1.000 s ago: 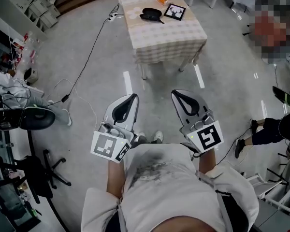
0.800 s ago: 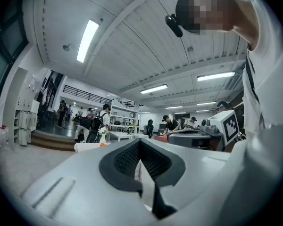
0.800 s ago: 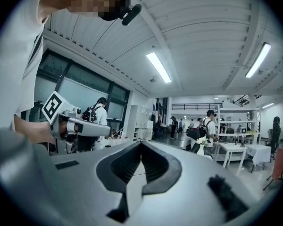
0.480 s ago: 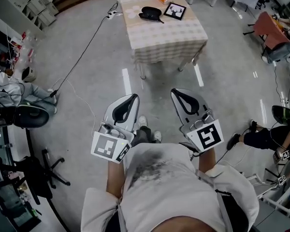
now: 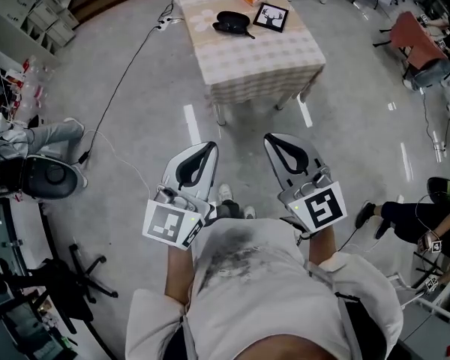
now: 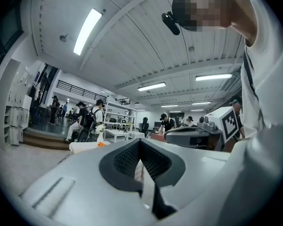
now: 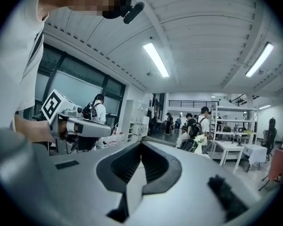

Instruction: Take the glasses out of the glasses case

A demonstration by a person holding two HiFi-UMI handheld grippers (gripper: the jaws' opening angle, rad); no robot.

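Lying on the table (image 5: 274,55) well ahead of the closed, empty left gripper (image 5: 207,148) and right gripper (image 5: 273,140), the black glasses case (image 5: 232,22) is untouched, so the whole task is judged undone.

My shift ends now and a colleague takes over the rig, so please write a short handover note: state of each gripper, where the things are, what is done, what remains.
Left gripper: jaws together, empty, held before the chest.
Right gripper: the same.
The black oval glasses case lies on the table with the checked cloth, far ahead across the floor; too small to tell if it is open.
Done: nothing that shows.
Left to do: probably walk to the table, open the case, take the glasses out.
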